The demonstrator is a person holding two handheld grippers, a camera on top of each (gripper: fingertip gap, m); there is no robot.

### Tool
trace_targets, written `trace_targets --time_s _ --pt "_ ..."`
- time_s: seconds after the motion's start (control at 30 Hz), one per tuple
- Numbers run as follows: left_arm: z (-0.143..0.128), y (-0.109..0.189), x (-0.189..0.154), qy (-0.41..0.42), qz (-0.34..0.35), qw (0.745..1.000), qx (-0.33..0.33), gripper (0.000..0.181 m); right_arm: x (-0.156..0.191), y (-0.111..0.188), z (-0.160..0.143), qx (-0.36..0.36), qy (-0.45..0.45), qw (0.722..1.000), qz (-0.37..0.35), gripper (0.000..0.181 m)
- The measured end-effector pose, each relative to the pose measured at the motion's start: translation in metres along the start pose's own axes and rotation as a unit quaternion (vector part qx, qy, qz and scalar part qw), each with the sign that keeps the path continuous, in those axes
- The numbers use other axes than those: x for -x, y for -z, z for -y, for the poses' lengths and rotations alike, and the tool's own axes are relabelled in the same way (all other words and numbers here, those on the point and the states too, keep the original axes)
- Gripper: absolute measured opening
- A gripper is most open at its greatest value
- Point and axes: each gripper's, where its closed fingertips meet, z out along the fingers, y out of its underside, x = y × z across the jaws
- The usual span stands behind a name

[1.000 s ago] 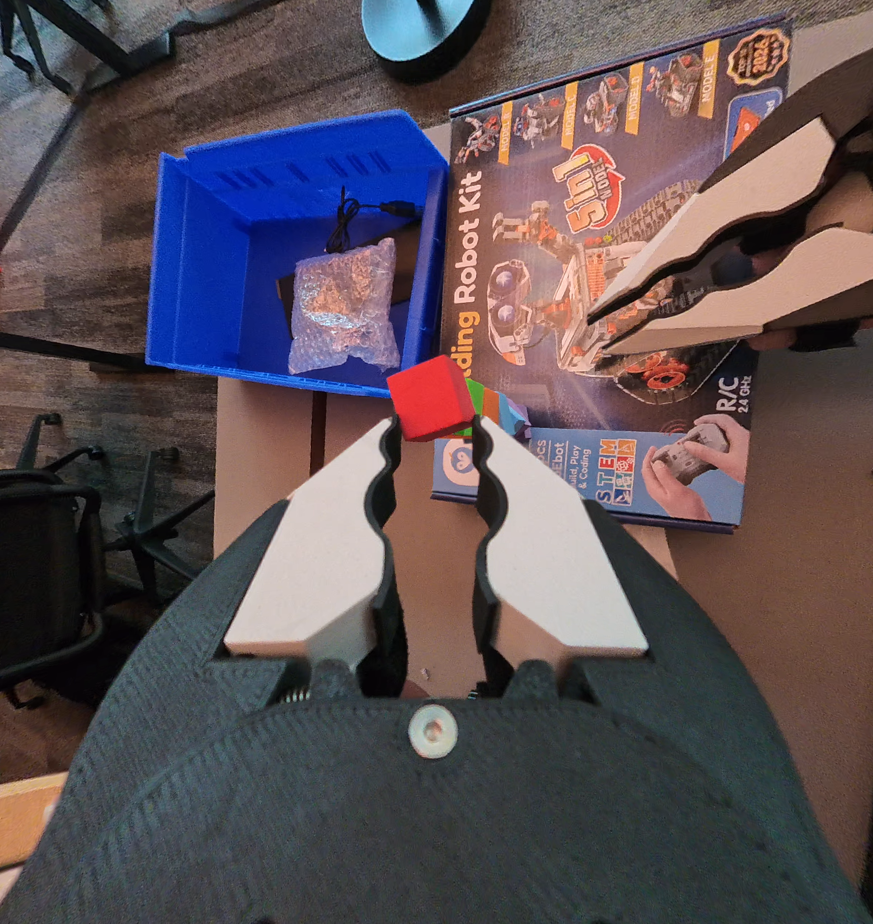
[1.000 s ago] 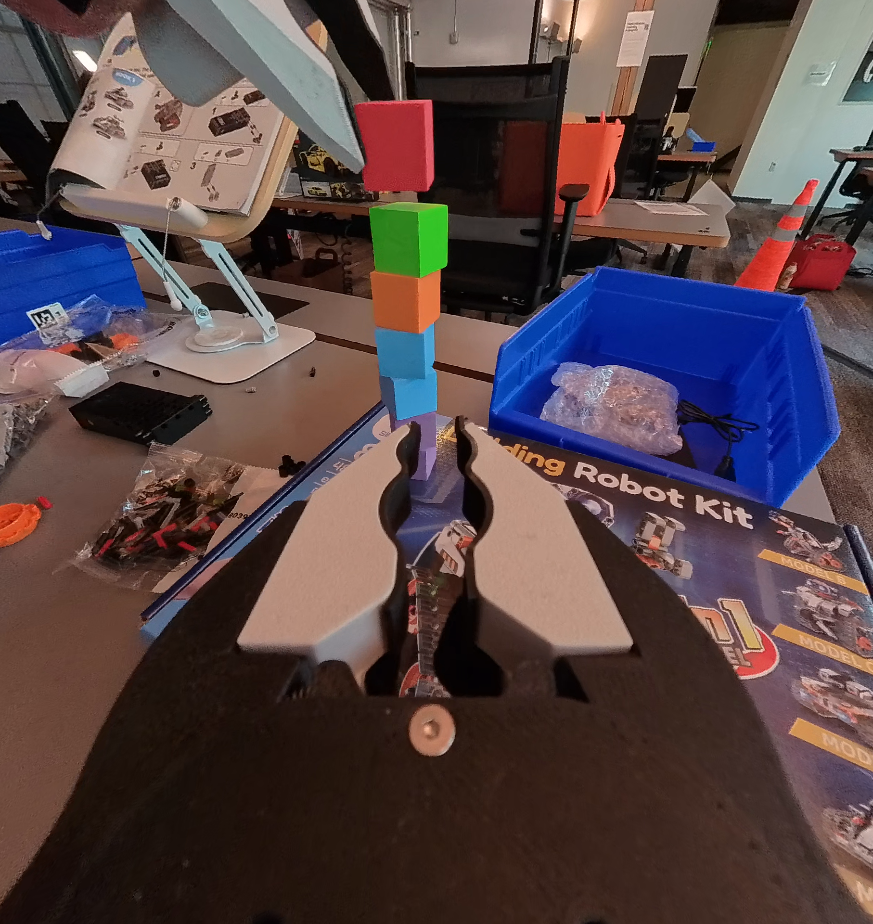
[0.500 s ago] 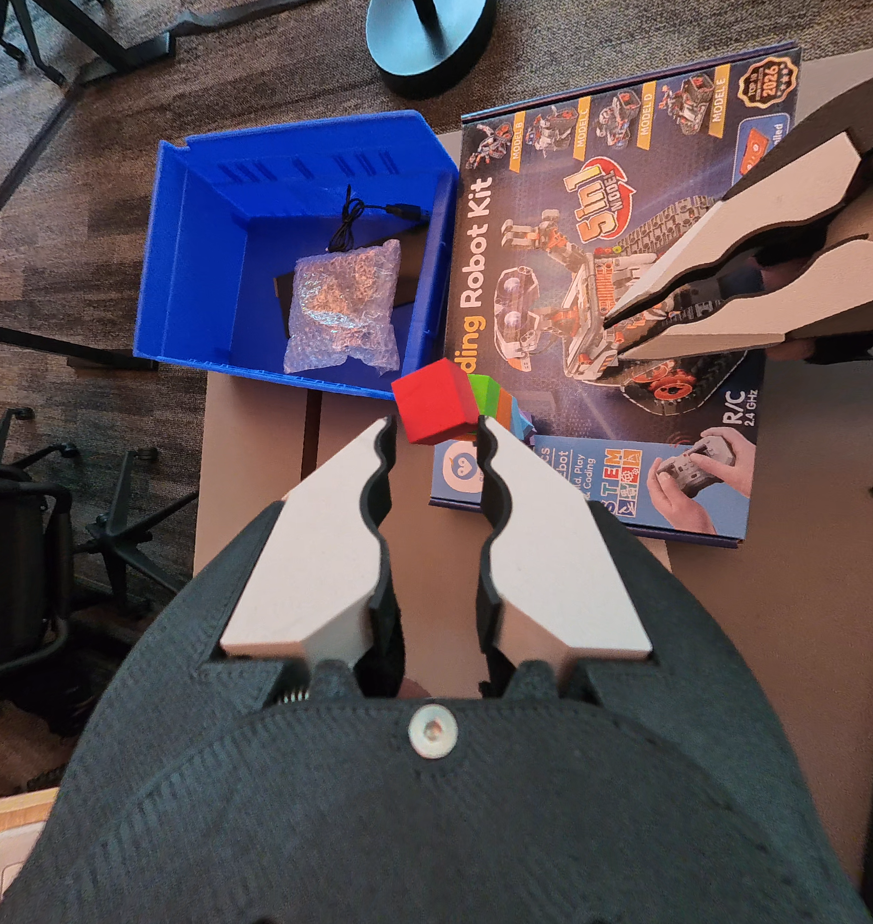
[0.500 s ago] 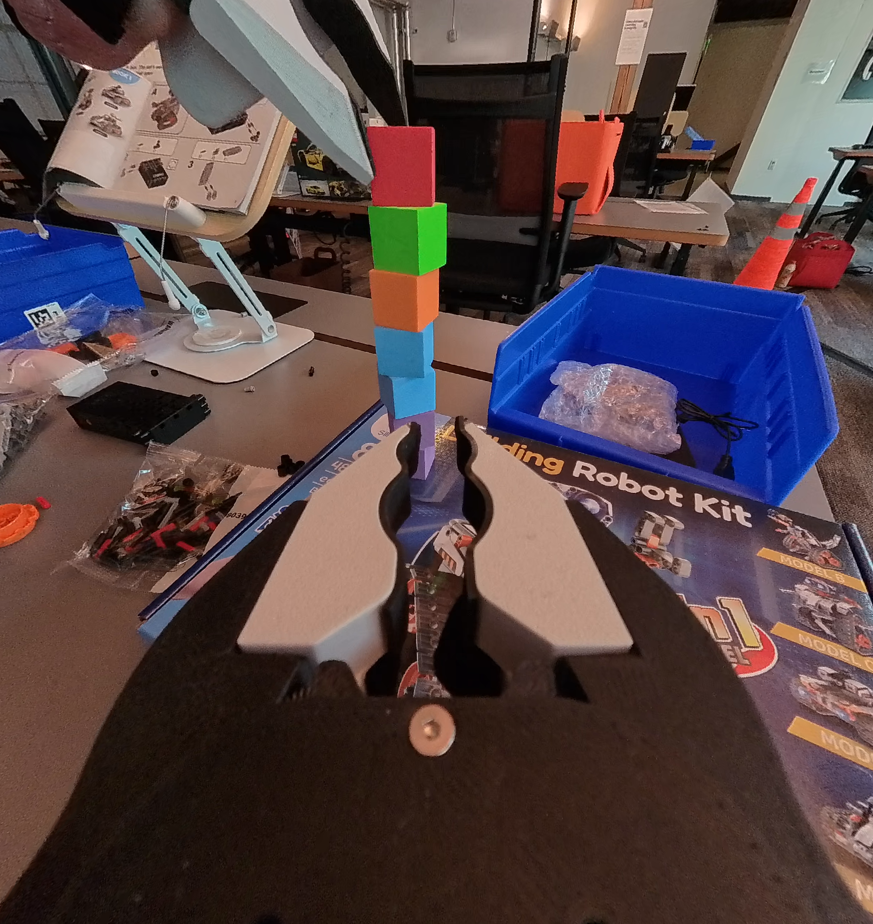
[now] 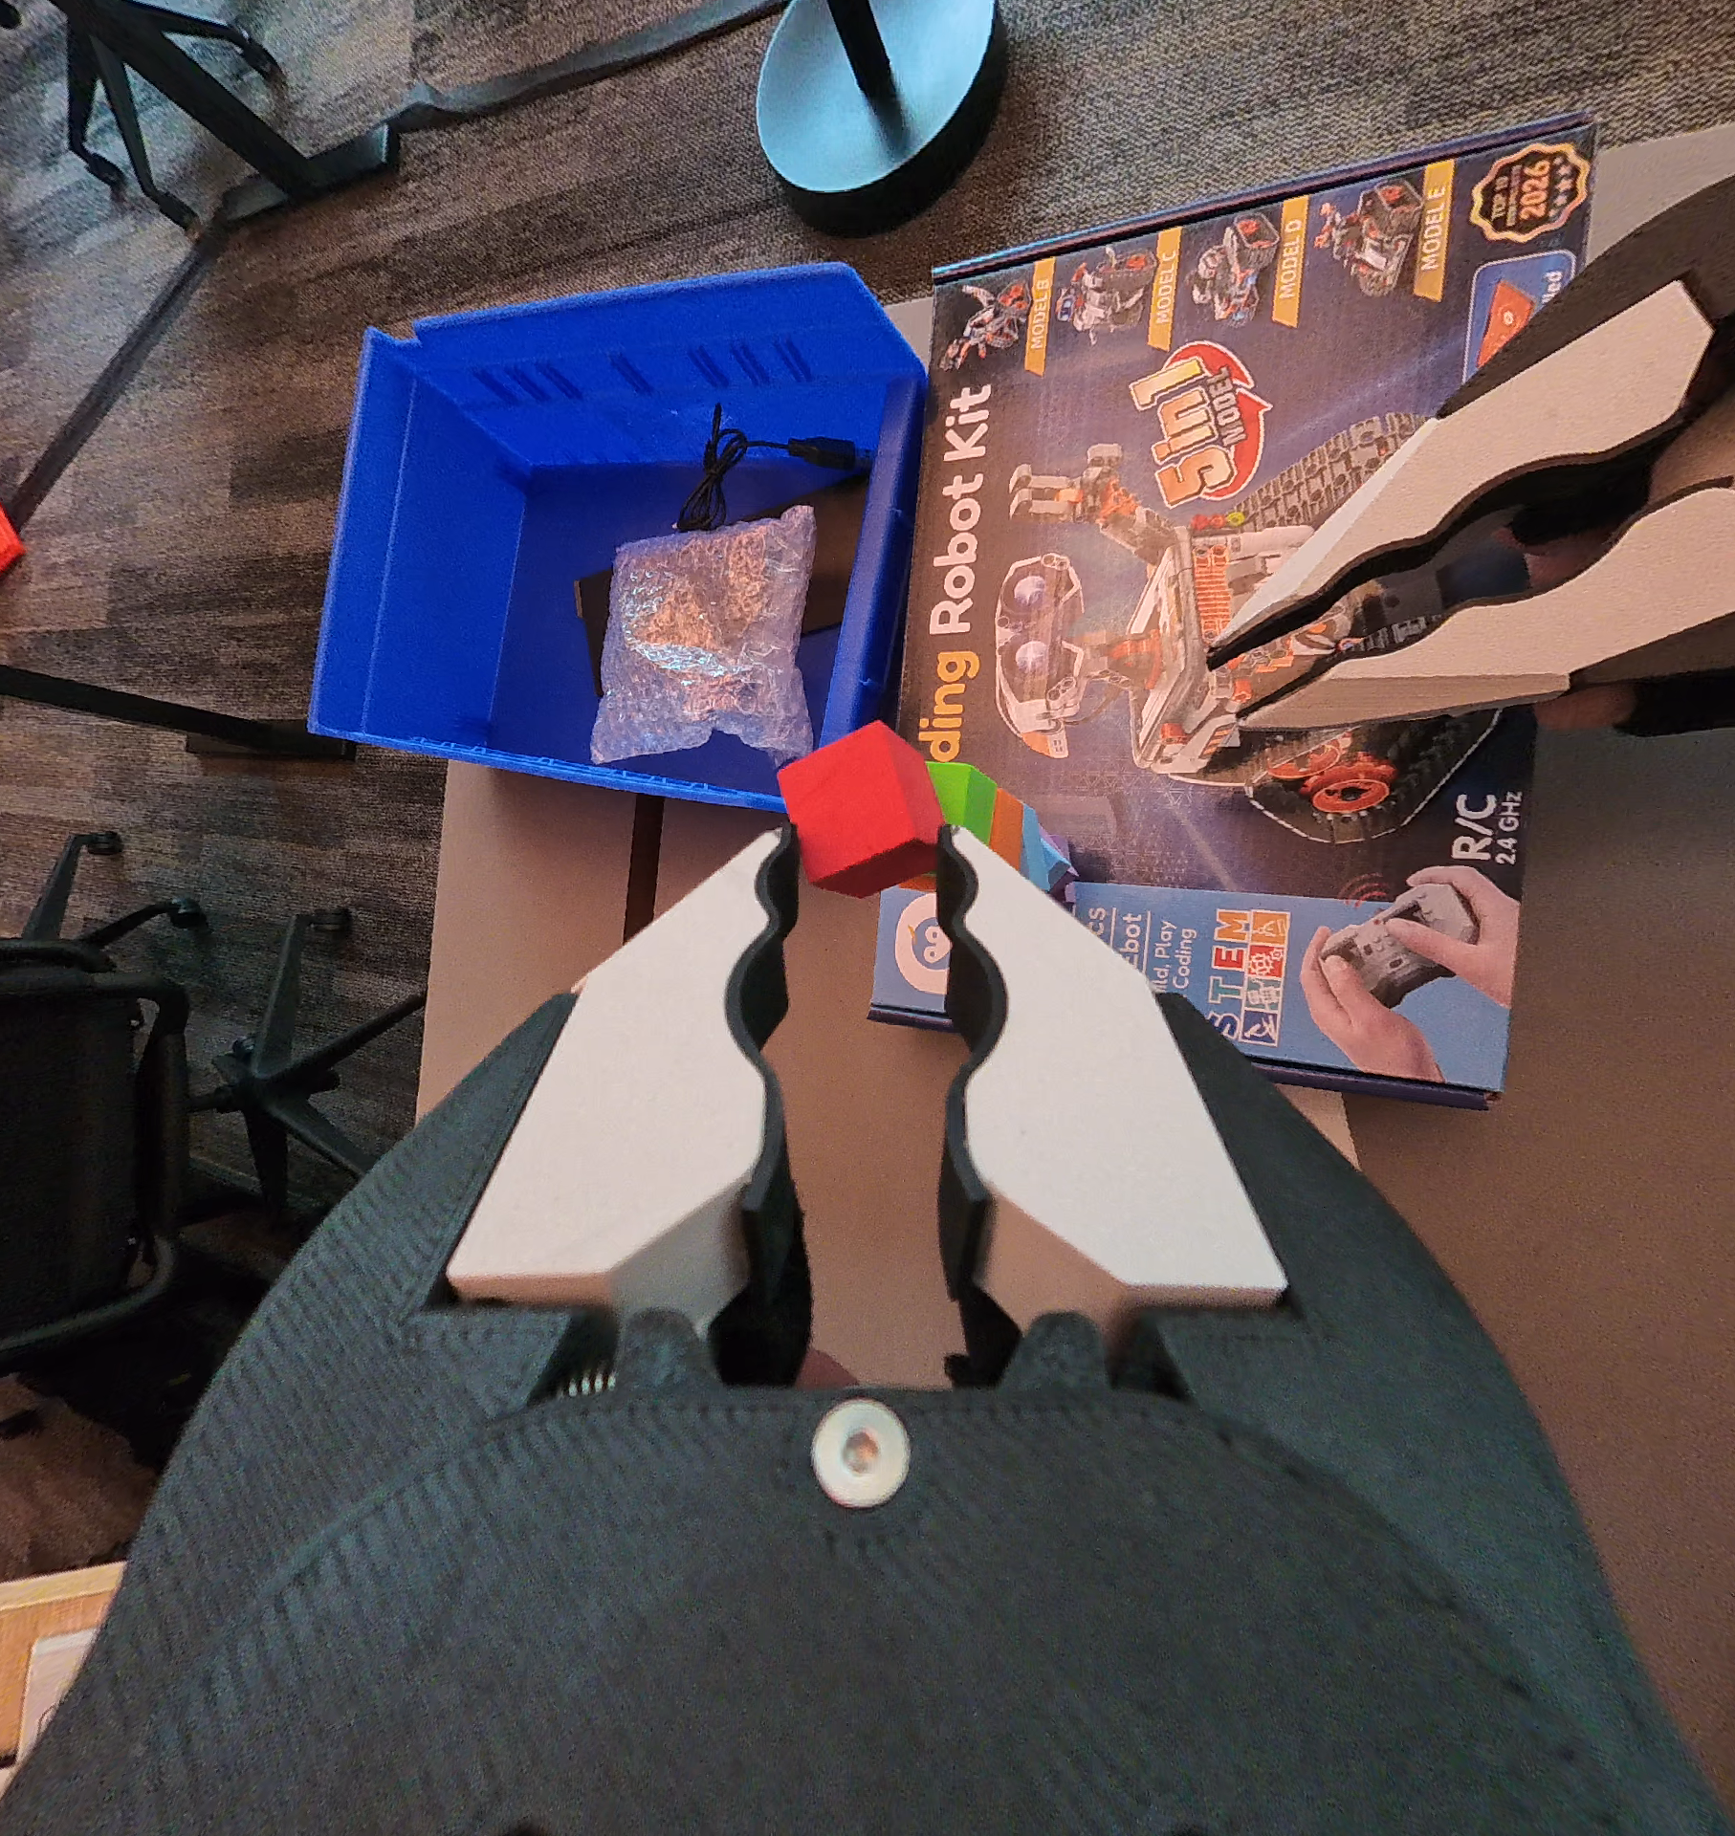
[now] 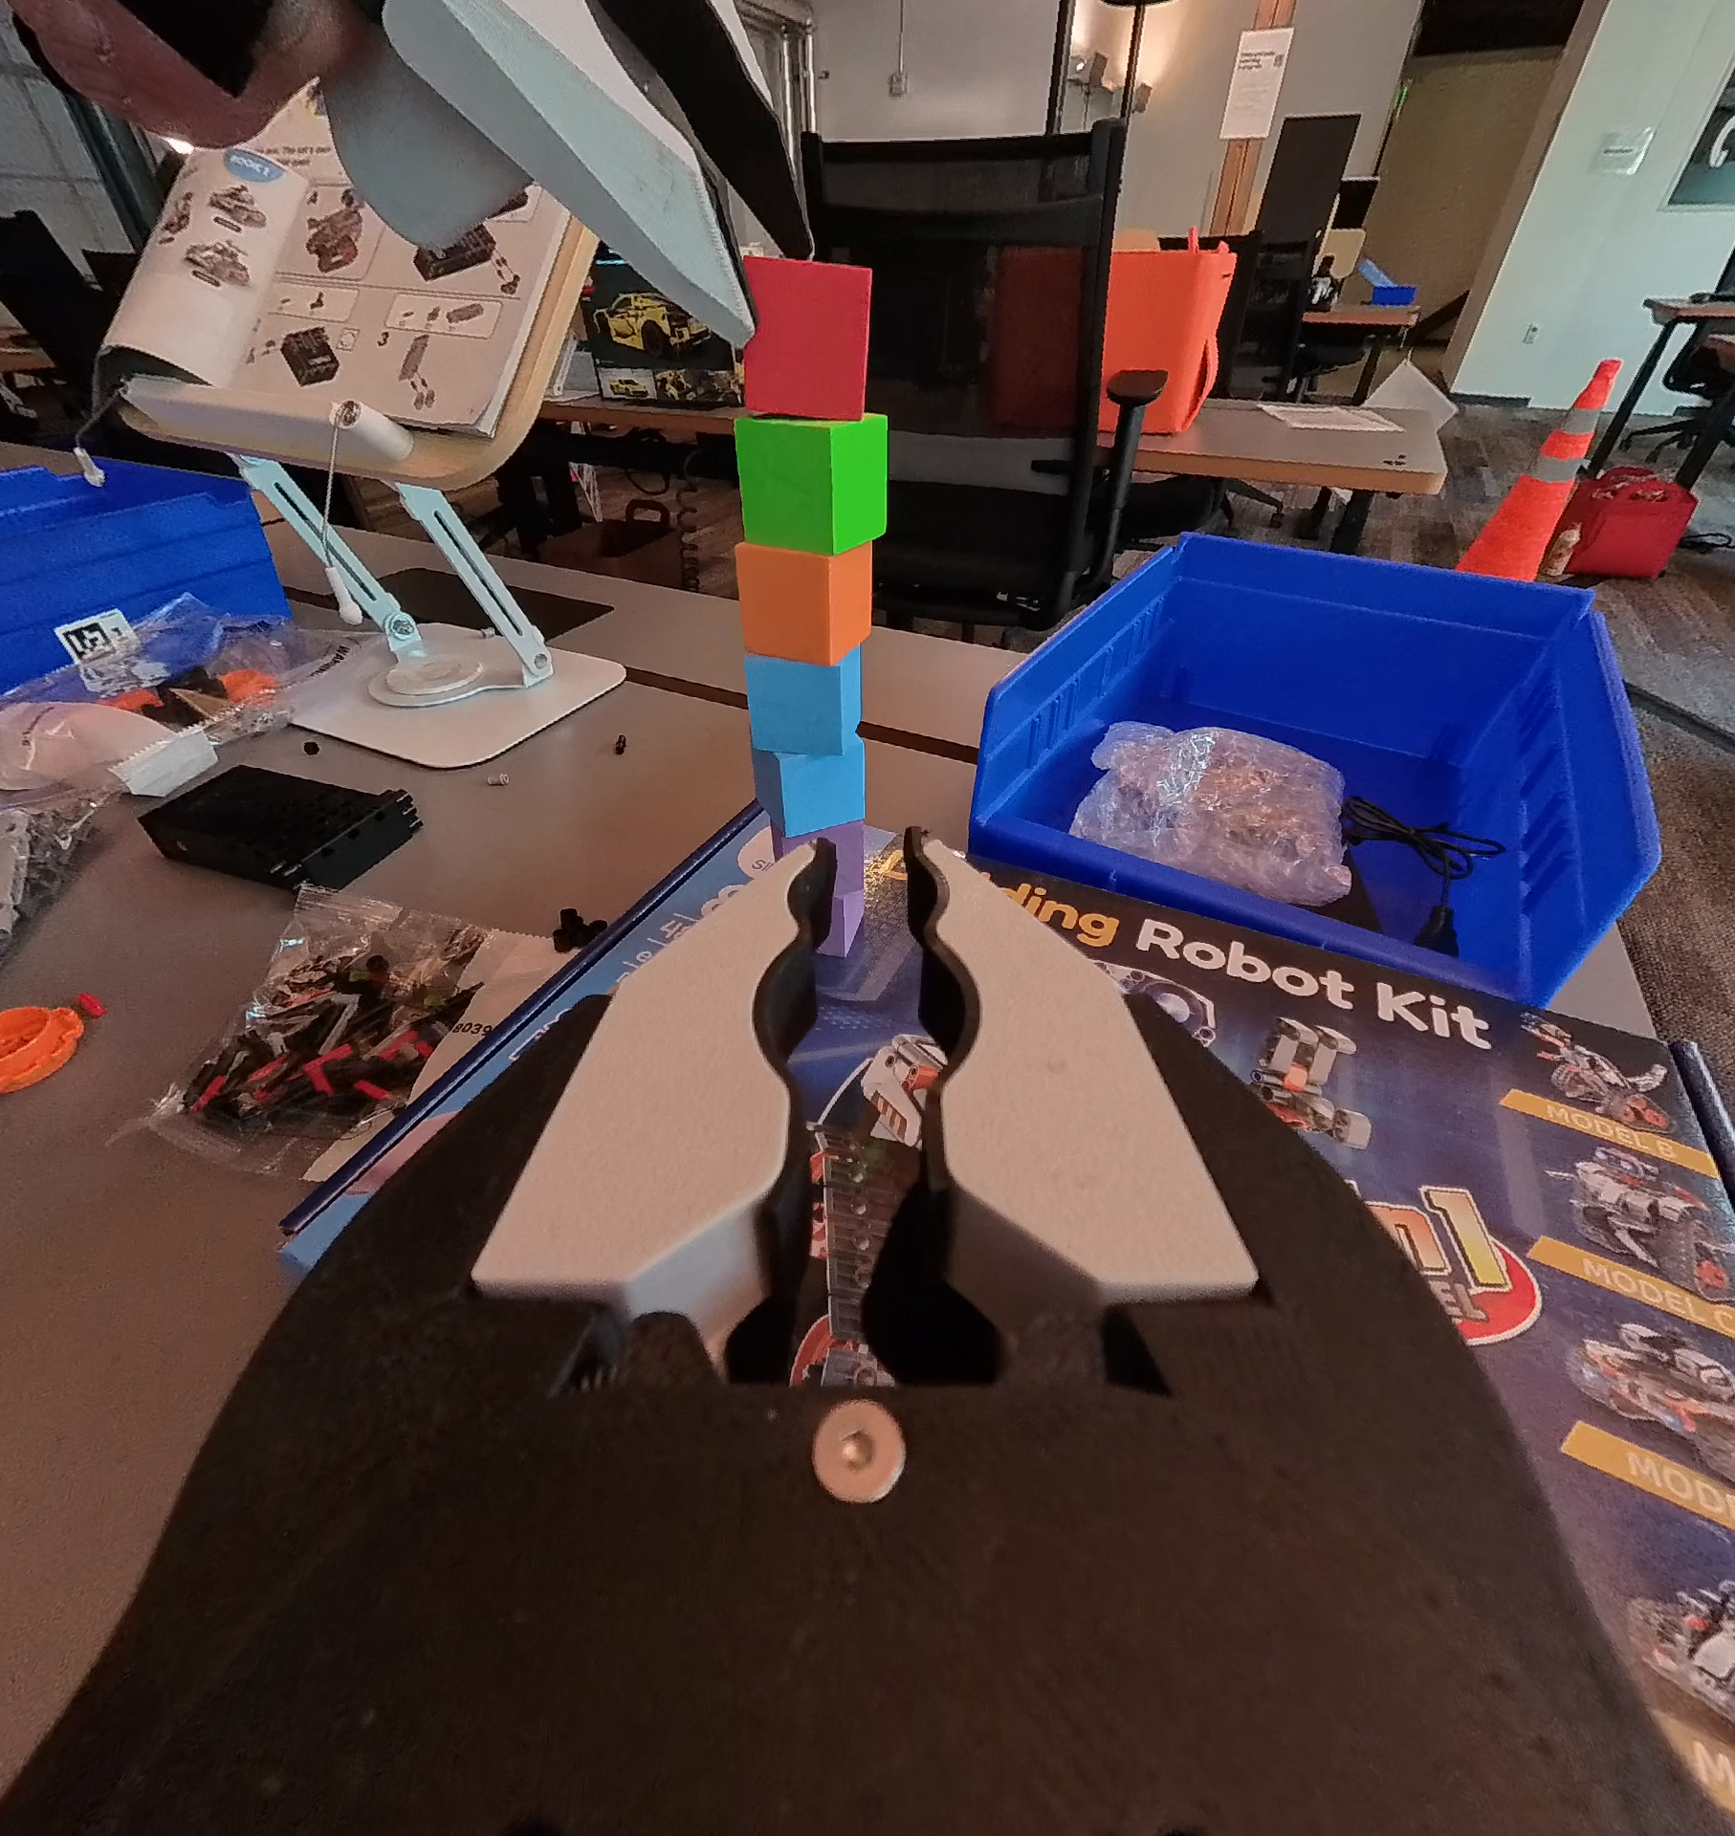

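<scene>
Red cube (image 5: 864,810) tops stack, flanked by left hand-held gripper (image 5: 866,844) fingertips

Cube stack (image 6: 809,616) stands on kit box (image 6: 1341,1093) near its corner; bin (image 6: 1341,715) just behind box, holding bubble-wrap packet (image 6: 1211,805) and cable (image 6: 1420,844); left of box on table (image 6: 98,1242): parts bag (image 6: 327,1023), flat brick (image 6: 277,825), ring (image 6: 9,1048); book stand (image 6: 426,596) behind them, holding booklet (image 6: 327,288); chair (image 6: 983,397) behind stack.

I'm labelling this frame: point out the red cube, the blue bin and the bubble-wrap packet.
red cube (image 6: 806,338), right wrist view, front face.
blue bin (image 6: 1594,735), right wrist view, right wall.
bubble-wrap packet (image 5: 705,636), left wrist view, its middle.
</scene>
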Motion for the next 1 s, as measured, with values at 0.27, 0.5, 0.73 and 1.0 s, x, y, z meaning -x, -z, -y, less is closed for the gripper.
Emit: trace_targets --time_s 0.27,0.5,0.73,1.0 --pt "0.0025 0.0012 -0.0031 -0.007 0.007 1.0 -0.01 0.026 0.0002 -0.0004 0.0003 0.0 0.0 1.0 0.001 0.013" --pt "0.0006 0.0015 -0.0055 -0.005 0.003 1.0 -0.011 0.026 0.0004 -0.001 0.0 0.0 -0.001 1.0 0.001 0.013" --pt "-0.0012 -0.0003 -0.0036 -0.001 0.011 1.0 -0.017 0.031 0.0003 -0.001 0.0007 -0.002 -0.001 1.0 0.001 0.013" --pt "-0.002 0.0032 -0.0008 -0.001 0.022 0.999 -0.025 0.034 0.0005 -0.0014 0.0007 -0.002 -0.001 1.0 0.001 0.013"
